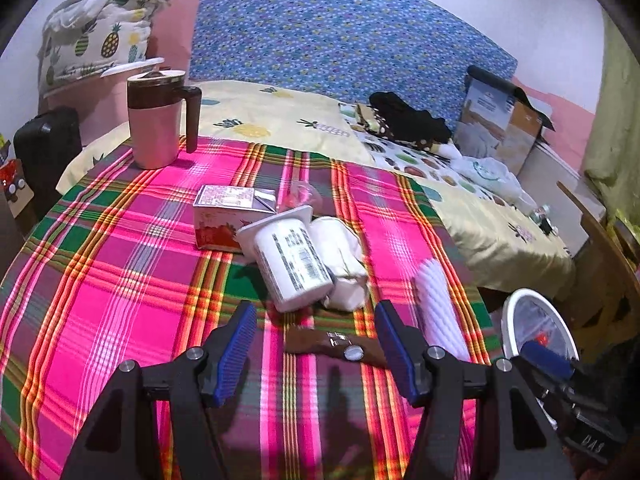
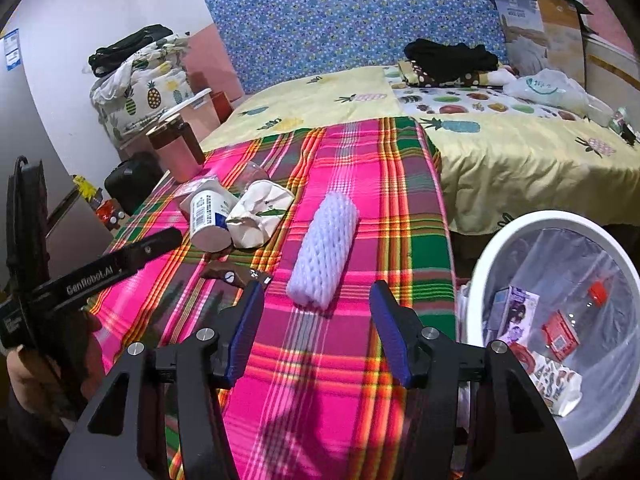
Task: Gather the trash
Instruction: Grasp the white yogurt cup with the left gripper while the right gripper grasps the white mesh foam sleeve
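Observation:
My left gripper (image 1: 314, 316) is open over the pink plaid cloth (image 1: 120, 280). A brown wrapper (image 1: 332, 346) lies flat between its fingers, untouched. Just beyond it lie a tipped white yogurt cup (image 1: 292, 264), a crumpled paper cup (image 1: 344, 264), a small carton (image 1: 228, 216) and a clear plastic cup (image 1: 302, 196). My right gripper (image 2: 316, 296) is open, its blue pads apart. The near end of a white foam net sleeve (image 2: 324, 248) lies at its fingertips, with no pad on it. The white bin (image 2: 480, 264) at the right holds several wrappers and boxes.
A pink lidded mug (image 1: 160, 120) stands at the cloth's far left corner. Behind is a bed with a yellow pineapple sheet (image 2: 340, 100), black clothes (image 2: 448, 58) and a cardboard box (image 2: 540, 28). My left gripper (image 2: 168, 238) shows at the left of the right wrist view.

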`<action>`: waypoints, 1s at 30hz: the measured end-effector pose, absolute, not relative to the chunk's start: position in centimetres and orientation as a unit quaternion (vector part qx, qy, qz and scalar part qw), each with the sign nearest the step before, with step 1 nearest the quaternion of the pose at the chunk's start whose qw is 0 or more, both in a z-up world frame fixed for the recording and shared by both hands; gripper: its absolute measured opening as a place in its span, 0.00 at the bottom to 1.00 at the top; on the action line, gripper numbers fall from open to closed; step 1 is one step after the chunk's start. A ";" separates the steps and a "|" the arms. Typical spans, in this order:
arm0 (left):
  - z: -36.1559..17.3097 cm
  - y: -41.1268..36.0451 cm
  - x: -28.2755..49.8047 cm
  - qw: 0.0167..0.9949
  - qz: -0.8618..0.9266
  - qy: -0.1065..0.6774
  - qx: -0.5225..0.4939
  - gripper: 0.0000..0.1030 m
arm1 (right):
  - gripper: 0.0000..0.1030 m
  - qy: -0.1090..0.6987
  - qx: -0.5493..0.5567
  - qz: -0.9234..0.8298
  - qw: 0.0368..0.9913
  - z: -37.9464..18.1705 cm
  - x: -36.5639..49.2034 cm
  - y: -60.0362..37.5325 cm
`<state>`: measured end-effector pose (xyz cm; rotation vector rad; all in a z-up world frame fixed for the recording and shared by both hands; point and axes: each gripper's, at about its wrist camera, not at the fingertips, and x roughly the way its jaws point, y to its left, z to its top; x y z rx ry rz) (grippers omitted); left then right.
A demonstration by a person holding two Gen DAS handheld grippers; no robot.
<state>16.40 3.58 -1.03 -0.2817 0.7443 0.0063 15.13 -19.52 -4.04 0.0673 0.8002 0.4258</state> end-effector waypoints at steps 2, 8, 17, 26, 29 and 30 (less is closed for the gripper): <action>-1.4 4.1 17.4 0.919 0.010 0.367 -0.143 0.60 | 0.55 0.392 0.031 0.207 0.896 -4.4 15.6 -19.0; -2.4 5.1 19.6 0.913 0.022 0.374 -0.161 0.60 | 0.55 0.404 0.027 0.209 0.890 -5.1 16.7 -17.9; -3.7 5.4 22.0 0.905 0.027 0.388 -0.173 0.60 | 0.39 0.428 0.027 0.202 0.880 -6.5 18.4 -17.3; -4.4 5.3 22.9 0.903 0.042 0.394 -0.165 0.51 | 0.25 0.426 0.031 0.205 0.881 -6.6 18.3 -17.6; -4.3 5.1 22.6 0.905 0.045 0.394 -0.155 0.51 | 0.24 0.424 0.035 0.206 0.881 -6.5 18.3 -17.7; -4.2 5.1 22.4 0.906 0.045 0.393 -0.153 0.51 | 0.24 0.423 0.037 0.207 0.881 -6.5 18.2 -17.7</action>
